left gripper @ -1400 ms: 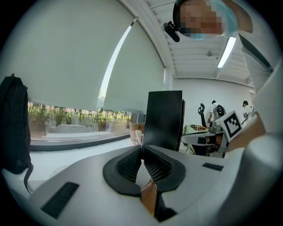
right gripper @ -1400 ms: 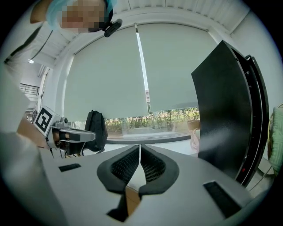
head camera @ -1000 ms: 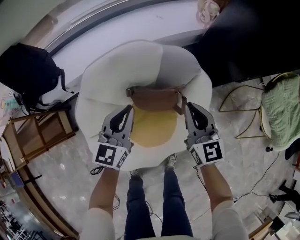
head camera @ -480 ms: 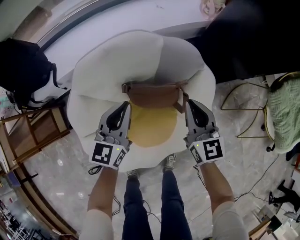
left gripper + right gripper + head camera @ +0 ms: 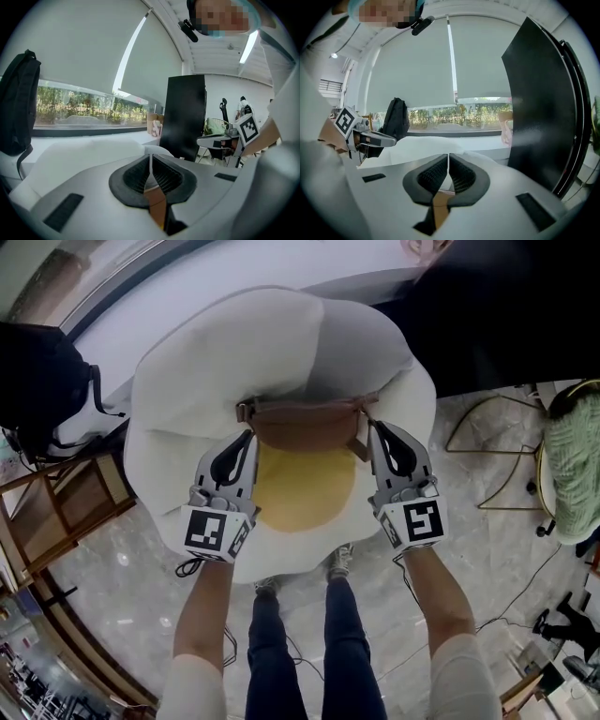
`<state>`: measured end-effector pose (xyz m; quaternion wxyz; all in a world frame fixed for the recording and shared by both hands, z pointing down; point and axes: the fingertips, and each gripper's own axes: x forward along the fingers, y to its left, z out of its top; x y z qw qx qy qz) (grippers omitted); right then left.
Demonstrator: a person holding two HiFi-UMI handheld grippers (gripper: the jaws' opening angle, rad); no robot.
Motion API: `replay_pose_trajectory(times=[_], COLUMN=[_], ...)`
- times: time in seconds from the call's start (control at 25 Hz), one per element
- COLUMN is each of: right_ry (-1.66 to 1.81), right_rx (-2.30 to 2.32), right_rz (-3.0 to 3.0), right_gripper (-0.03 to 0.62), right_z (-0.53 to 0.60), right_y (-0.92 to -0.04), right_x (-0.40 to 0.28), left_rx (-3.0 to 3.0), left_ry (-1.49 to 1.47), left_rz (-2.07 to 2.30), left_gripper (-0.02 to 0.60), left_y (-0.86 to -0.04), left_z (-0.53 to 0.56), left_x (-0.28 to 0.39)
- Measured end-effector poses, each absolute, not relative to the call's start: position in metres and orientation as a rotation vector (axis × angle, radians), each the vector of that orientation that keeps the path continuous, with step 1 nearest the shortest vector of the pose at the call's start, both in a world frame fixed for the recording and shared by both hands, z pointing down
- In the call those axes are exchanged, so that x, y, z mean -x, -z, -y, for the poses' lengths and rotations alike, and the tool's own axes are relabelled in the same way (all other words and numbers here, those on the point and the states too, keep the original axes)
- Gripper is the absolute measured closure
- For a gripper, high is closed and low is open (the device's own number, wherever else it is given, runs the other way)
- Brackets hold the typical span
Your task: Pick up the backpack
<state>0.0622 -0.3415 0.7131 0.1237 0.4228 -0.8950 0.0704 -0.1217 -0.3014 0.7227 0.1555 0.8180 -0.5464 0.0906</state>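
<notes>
- The brown backpack (image 5: pixel 305 427) looks like smooth leather. It is a wide, soft shape with a buckle at each end, and it hangs between the two claws in the middle of the head view.
- The left claw (image 5: pixel 249 434) is fully closed on a flat brown strap (image 5: pixel 157 206), which shows between its ribbed black pads (image 5: pixel 136 176).
- The right claw (image 5: pixel 373 426) is clamped the same way, with a brown strap (image 5: pixel 439 206) pinched at the base of its pads.
- Under the bag is a fried-egg cushion (image 5: pixel 272 343), plump and wavy-edged, made of matte white cloth with a round yellow yolk (image 5: pixel 305 493).
- A second bag, a black backpack (image 5: pixel 37 381) in dull fabric, hangs at the upper left edge beside a wooden frame (image 5: pixel 56 512).
- Glossy marble floor (image 5: pixel 131 587) fills the lower frame, a black panel (image 5: pixel 497 315) stands at the upper right, and a green knit throw (image 5: pixel 572 465) is at the right edge.
- Since a second ago the grip has not changed. The cushion now fills more of the head view, and the black backpack has slid toward the left edge.
- The claws cover both ends of the bag, so I can't make out where the straps join it. I also can't tell whether its underside touches the cushion.
</notes>
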Motion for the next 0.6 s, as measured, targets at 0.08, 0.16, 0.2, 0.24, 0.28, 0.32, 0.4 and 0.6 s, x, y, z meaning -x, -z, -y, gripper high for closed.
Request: replay_pose_trajectory(times=[0.08, 0.16, 0.2, 0.24, 0.28, 0.32, 0.4, 0.6], right_ry=[-0.207, -0.208, -0.211, -0.218, -0.224, -0.228, -0.22, -0.224], right_rx=[-1.239, -1.238, -1.234, -1.226, -1.216, -1.204, -1.183, -1.131], right_rz=[2.587, 2.558, 2.549, 2.544, 2.54, 2.534, 2.515, 2.456], right_gripper=[0.563, 0.563, 0.563, 0.563, 0.563, 0.563, 0.562, 0.473], right_z=[0.346, 0.35, 0.351, 0.352, 0.353, 0.353, 0.356, 0.362], right_y=[-0.723, -0.734, -0.739, -0.743, -0.748, -0.752, -0.761, -0.786], right_x=[-0.064, -0.065, -0.065, -0.065, -0.065, -0.064, -0.064, -0.066], left_rx=[-2.331, -2.324, -2.322, -2.319, -2.316, -2.31, -2.294, -2.235], left_ry=[-0.271, -0.285, -0.29, -0.296, -0.302, -0.311, -0.333, -0.383], left_rz=[1.568, 1.56, 1.552, 1.544, 1.537, 1.531, 1.525, 1.511], left_gripper=[0.54, 0.54, 0.54, 0.54, 0.54, 0.54, 0.54, 0.538], left_y=[-0.734, -0.744, -0.749, -0.753, -0.758, -0.762, -0.77, -0.794], left_z=[0.305, 0.307, 0.308, 0.308, 0.309, 0.309, 0.309, 0.312], left_x=[0.125, 0.126, 0.127, 0.127, 0.128, 0.129, 0.131, 0.135])
